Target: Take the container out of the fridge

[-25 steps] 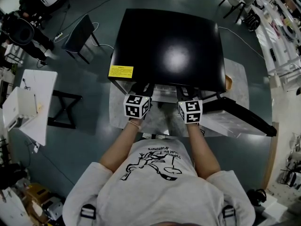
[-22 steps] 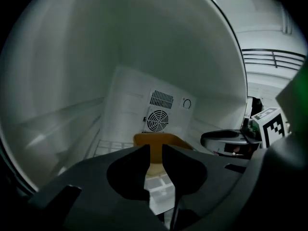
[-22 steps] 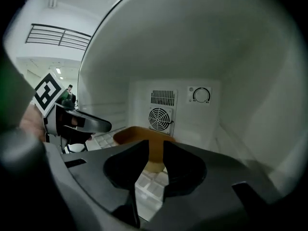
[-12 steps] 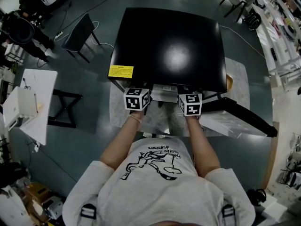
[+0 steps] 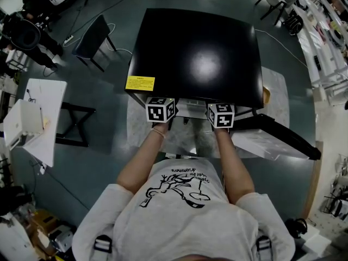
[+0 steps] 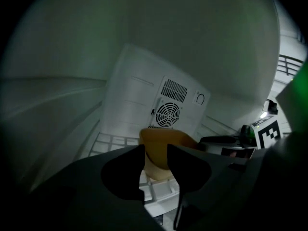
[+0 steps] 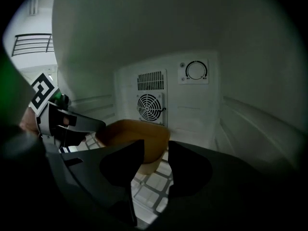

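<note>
A tan, bowl-shaped container (image 6: 161, 146) (image 7: 130, 134) stands on the wire shelf (image 7: 151, 186) inside the black fridge (image 5: 196, 53). Both grippers reach into the fridge, one on each side of it. My left gripper (image 6: 155, 148) has its jaws apart at the container's left rim; they have just been opening, and the pads do not press on it. My right gripper (image 7: 156, 146) stands the same way at the right rim, jaws also just opened. In the head view only the marker cubes (image 5: 160, 109) (image 5: 221, 115) show; the fingertips are hidden under the fridge top.
The fridge door (image 5: 272, 132) hangs open to the right. A fan grille (image 7: 150, 105) and a dial (image 7: 196, 71) sit on the back wall behind the container. A black chair (image 5: 92, 37) and a white table (image 5: 32, 118) stand to the left.
Both marker cubes have moved up the picture toward the fridge opening, so the hands have gone further in.
</note>
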Tool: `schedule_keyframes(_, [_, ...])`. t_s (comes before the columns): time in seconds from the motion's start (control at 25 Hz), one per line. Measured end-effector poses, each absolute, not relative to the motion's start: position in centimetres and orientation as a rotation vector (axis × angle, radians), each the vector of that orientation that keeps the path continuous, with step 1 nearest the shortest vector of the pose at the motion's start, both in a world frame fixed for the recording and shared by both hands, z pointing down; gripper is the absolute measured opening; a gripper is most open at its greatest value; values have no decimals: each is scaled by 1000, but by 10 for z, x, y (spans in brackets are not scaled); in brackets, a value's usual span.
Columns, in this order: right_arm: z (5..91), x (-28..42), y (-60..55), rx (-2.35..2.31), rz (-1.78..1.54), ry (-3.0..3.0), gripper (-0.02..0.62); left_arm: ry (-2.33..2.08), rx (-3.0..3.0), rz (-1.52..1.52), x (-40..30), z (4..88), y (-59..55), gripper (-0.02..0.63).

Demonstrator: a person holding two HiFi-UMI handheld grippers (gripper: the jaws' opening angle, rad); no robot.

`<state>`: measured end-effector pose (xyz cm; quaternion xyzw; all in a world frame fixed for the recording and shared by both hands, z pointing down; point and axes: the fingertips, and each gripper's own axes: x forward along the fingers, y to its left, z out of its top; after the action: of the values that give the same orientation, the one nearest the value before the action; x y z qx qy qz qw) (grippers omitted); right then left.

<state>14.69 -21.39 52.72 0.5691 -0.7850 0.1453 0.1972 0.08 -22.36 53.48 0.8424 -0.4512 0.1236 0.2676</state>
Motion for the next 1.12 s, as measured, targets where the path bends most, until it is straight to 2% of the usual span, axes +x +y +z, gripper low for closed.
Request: schedule_keyframes(1.12, [532,145,-215,1591,549,-2208,160,-1164,2283,327,11,537,-223,161])
